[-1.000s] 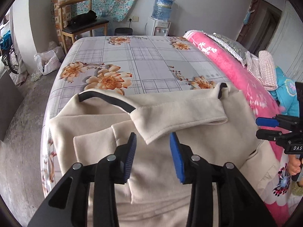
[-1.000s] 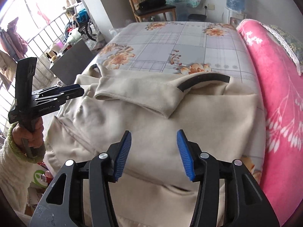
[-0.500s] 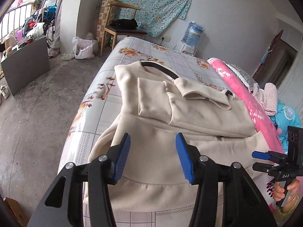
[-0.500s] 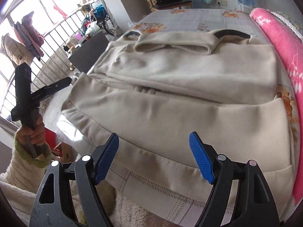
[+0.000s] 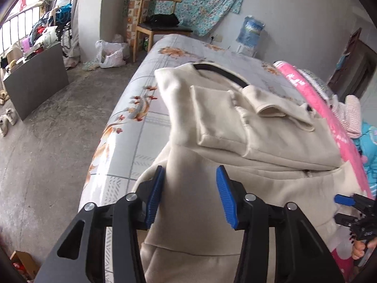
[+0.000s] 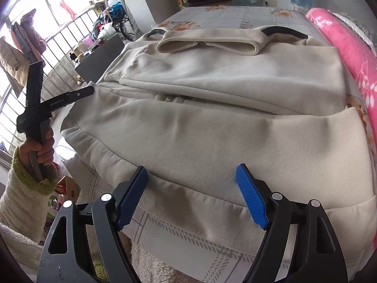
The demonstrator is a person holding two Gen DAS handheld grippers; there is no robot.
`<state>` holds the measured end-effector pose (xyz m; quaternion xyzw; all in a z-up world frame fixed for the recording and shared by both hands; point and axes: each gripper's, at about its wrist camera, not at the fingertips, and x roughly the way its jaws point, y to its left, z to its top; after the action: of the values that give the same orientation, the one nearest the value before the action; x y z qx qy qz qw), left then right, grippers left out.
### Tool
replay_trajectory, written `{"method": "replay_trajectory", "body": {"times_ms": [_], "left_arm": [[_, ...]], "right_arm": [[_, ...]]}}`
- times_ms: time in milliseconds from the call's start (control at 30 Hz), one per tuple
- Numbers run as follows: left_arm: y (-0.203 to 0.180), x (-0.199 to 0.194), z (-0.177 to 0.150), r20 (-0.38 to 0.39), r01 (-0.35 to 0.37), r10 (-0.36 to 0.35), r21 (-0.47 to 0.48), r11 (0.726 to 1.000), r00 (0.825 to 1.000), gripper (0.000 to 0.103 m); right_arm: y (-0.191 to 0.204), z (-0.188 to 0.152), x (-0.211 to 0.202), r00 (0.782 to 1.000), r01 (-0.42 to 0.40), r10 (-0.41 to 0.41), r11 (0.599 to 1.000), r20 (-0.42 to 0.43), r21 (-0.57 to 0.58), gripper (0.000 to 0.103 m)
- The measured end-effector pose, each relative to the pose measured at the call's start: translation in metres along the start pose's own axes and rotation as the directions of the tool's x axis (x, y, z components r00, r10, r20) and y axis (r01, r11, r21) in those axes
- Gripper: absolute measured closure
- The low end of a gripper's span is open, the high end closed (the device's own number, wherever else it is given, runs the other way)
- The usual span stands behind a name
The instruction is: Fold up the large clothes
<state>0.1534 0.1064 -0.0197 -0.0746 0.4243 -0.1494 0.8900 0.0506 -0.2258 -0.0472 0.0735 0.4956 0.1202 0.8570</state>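
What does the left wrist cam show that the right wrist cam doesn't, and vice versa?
Left wrist only: the concrete floor, a white plastic bag by the chair, the left gripper closing over the coat's side edge, pads not yet pressing.
Right wrist only: the window bars, the near hem under the open right gripper, a green-cuffed sleeve.
Both: beige coat, floral bedsheet, pink blanket, water jug.

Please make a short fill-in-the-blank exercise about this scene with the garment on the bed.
1. The beige fleece jacket lies on a bed sheet printed with ____.
2. The rolled blanket beside the jacket is ____ in colour.
3. The wooden chair stands at the far end of the ____.
4. The pads of the right claw are ____ in colour.

Missing words: flowers; pink; bed; blue
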Motion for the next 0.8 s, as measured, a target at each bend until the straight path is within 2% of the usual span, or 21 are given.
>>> {"method": "replay_trajectory", "body": {"times_ms": [100,200,333,367,467,600,633,733,800], "left_arm": [[-0.01,-0.017,-0.004,0.041,0.113,-0.116,0.066,0.991,0.992,0.061],[-0.014,-0.009,-0.006,-0.004,0.073,-0.073,0.113,0.991,0.997,0.06],[0.004,0.011,-0.002,-0.067,0.016,-0.014,0.036,0.999,0.998,0.06],[0.009,0.015,0.0,-0.079,0.027,-0.026,0.012,1.0,0.997,0.06],[0.016,0.019,0.002,-0.084,0.066,-0.069,-0.036,0.997,0.994,0.06],[0.018,0.006,0.0,-0.038,0.226,-0.229,-0.084,0.971,0.973,0.062],[0.016,0.005,-0.001,-0.037,0.213,-0.216,-0.074,0.974,0.976,0.062],[0.008,0.019,-0.005,-0.106,0.063,-0.064,-0.014,0.998,0.992,0.062],[-0.001,0.019,-0.006,-0.094,0.015,-0.013,0.026,1.0,0.995,0.062]], "right_arm": [[0.001,0.0,0.0,1.0,0.004,-0.004,1.0,0.002,-0.003,0.029],[0.002,0.0,0.001,1.0,0.008,-0.008,1.0,0.002,-0.008,0.028],[0.004,0.002,0.004,1.0,0.013,-0.013,1.0,-0.006,-0.011,0.028],[0.004,0.002,0.004,1.0,0.014,-0.014,1.0,-0.008,-0.011,0.028],[0.005,0.003,0.005,1.0,0.019,-0.019,1.0,-0.009,-0.014,0.028],[0.006,0.002,0.005,1.0,0.022,-0.022,1.0,-0.006,-0.017,0.028],[0.006,0.002,0.005,1.0,0.021,-0.021,1.0,-0.005,-0.016,0.028],[0.006,0.002,0.006,1.0,0.021,-0.021,1.0,-0.003,-0.014,0.028],[0.005,0.002,0.004,1.0,0.02,-0.02,1.0,-0.002,-0.004,0.028]]}}
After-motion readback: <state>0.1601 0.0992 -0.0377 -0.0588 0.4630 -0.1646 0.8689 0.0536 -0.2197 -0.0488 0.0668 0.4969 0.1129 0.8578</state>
